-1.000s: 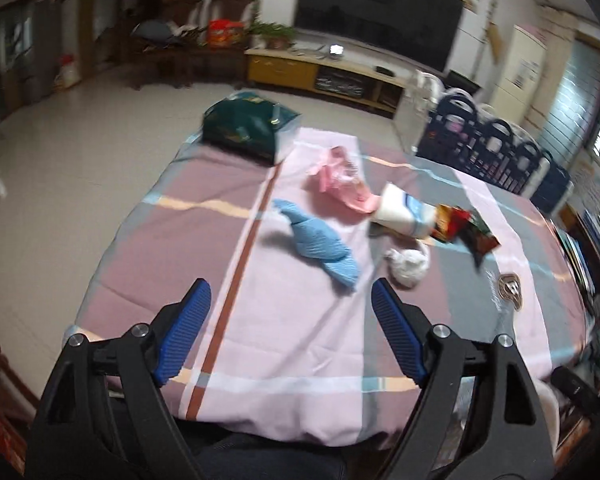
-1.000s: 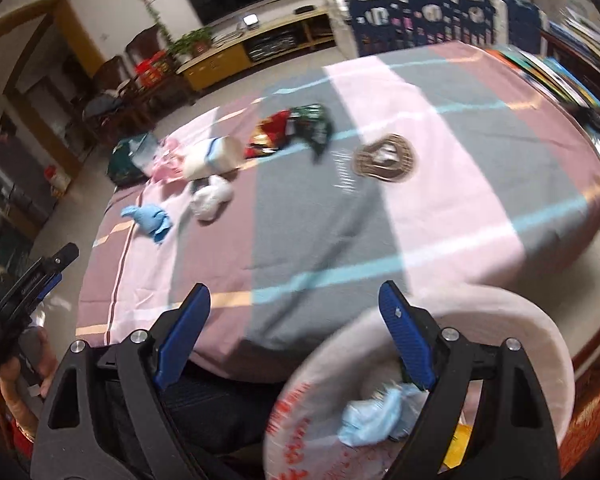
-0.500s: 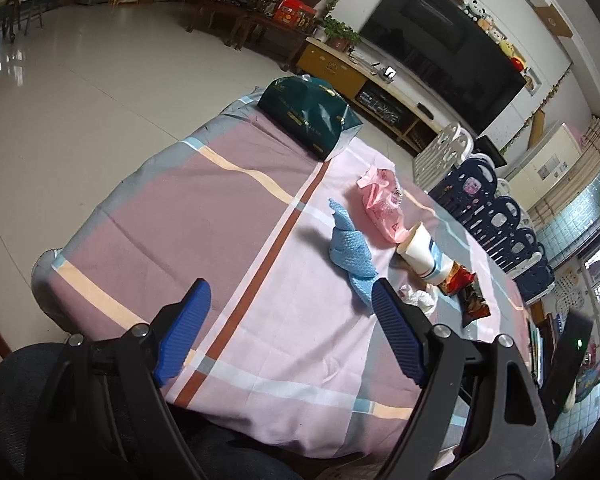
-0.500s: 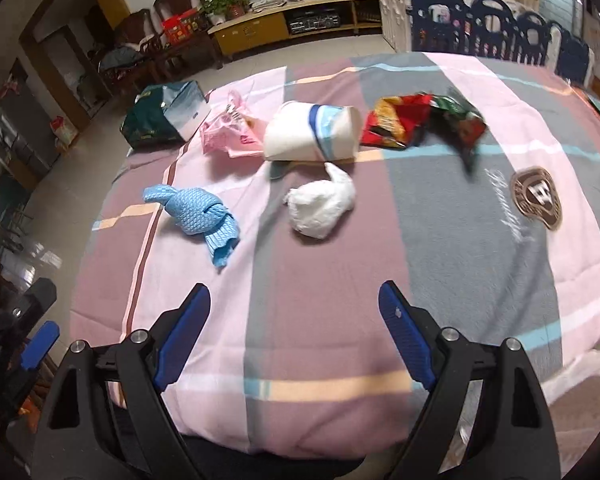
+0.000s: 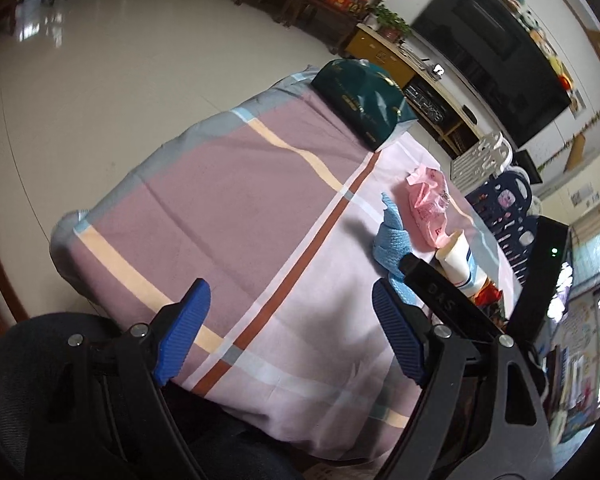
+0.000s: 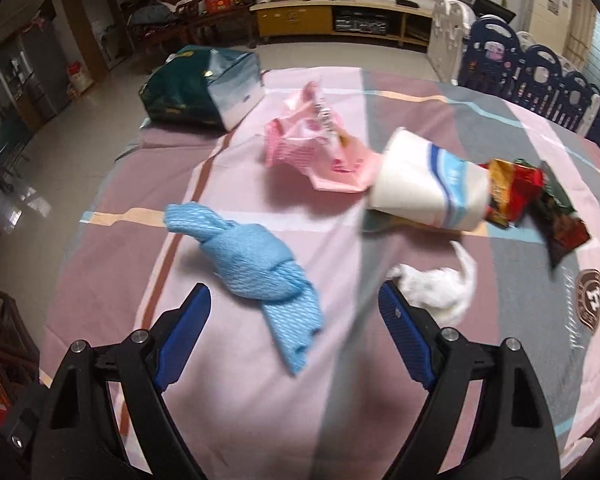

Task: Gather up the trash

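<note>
1. Left tongs (image 5: 290,332) spread wide, empty, over the near edge of the cloth-covered surface (image 5: 236,216).
2. Right tongs (image 6: 294,334) spread wide, empty; blue knotted cloth (image 6: 256,268) lies between and just beyond the tips, crumpled white tissue (image 6: 440,286) just past the right tip.
3. Only the right view shows the tissue and the full snack wrapper (image 6: 532,204); the left view shows the right tongs' black body at its right side.
4. Paper cup (image 6: 432,180) lies tipped on its side, contents not visible; pink plastic bag (image 6: 320,148) touches it; green bag (image 6: 200,84) at far left.
</note>
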Demonstrator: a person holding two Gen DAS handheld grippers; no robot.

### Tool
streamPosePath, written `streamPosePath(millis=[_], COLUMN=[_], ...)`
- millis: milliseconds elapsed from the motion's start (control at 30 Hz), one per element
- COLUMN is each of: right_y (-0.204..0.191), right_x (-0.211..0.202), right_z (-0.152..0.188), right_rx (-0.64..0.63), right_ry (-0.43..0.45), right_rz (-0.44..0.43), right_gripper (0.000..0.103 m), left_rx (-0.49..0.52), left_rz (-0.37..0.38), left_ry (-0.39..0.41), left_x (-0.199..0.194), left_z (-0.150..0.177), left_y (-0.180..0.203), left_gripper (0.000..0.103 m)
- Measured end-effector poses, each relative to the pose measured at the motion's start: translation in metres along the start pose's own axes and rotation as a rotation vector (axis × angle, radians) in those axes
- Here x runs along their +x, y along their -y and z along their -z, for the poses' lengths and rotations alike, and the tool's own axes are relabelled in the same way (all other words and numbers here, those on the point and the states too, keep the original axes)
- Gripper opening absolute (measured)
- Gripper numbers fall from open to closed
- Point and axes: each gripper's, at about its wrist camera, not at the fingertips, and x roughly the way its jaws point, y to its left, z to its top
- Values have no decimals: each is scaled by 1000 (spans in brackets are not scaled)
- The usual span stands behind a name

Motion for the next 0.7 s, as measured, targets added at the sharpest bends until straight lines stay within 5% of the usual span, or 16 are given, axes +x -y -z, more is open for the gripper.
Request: streamPosePath(millis=[267, 367, 533, 700], right_y=[-26, -28, -24, -11], right_x=[32, 34, 31, 20], right_z=[0, 1, 2, 4], right_rx=[-55, -80, -140, -95], right_ry=[-79, -67, -49, -37], right_rz=[-22, 4, 64, 37], right_gripper=[71, 58, 11, 8], left_rx=[-24, -17, -12, -6], left_rz=[9, 5, 1, -4], left_ry=[-21, -20, -16, -12], left_x=[3, 2, 1, 0], left_z=[0, 1, 1, 2], left_y=[-3, -1, 0, 1], left_gripper=[83, 83, 83, 83])
